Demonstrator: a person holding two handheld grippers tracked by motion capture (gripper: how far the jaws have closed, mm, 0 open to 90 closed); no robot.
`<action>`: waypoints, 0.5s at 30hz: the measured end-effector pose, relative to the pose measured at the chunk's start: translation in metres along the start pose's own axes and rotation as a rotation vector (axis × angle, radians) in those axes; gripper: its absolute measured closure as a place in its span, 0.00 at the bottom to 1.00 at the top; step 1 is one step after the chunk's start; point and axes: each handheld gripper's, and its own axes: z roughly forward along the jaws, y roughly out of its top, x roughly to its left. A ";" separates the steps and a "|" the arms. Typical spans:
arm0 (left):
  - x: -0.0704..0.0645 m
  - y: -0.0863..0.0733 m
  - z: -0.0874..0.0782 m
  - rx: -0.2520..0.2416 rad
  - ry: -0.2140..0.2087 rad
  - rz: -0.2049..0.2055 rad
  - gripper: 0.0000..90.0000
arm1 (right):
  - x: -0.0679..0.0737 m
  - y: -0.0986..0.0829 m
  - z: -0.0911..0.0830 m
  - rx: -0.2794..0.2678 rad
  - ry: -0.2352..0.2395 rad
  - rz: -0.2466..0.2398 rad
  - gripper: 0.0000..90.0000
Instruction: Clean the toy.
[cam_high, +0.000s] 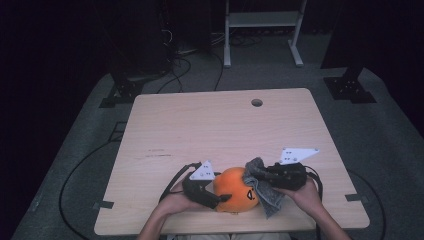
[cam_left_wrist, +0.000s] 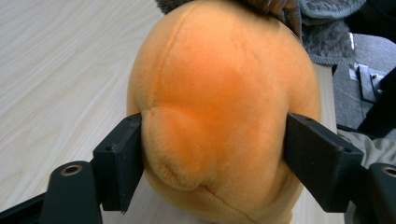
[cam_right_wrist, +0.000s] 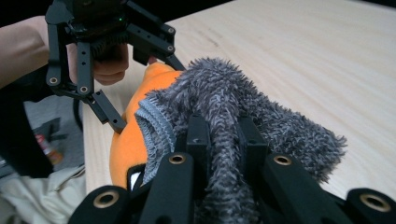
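An orange plush toy (cam_high: 235, 189) with a black-and-white face patch lies near the front edge of the wooden table (cam_high: 220, 130). My left gripper (cam_high: 216, 198) is shut on the toy; in the left gripper view both jaws press into the sides of the orange plush toy (cam_left_wrist: 219, 112). My right gripper (cam_high: 260, 176) is shut on a grey fluffy cloth (cam_high: 264, 189), which lies against the toy's right side and top. In the right gripper view the grey cloth (cam_right_wrist: 233, 107) bunches between the jaws, over the orange toy (cam_right_wrist: 125, 144), with the left gripper (cam_right_wrist: 135, 84) beyond.
A round cable hole (cam_high: 257, 102) sits near the table's far edge. Cables (cam_high: 80, 170) trail on the grey floor at the left. A white shelf frame (cam_high: 262, 30) stands behind the table, with dark stands at both back corners.
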 end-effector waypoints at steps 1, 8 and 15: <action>0.000 0.000 0.000 0.000 0.000 0.000 0.24 | 0.000 0.000 0.000 0.000 0.000 0.000 0.87; 0.014 0.012 0.009 0.082 -0.109 -0.182 0.09 | 0.008 -0.004 -0.001 0.013 -0.001 -0.027 0.87; 0.006 0.030 0.008 -0.058 0.004 0.053 0.37 | 0.011 -0.005 -0.016 0.002 -0.082 -0.067 0.87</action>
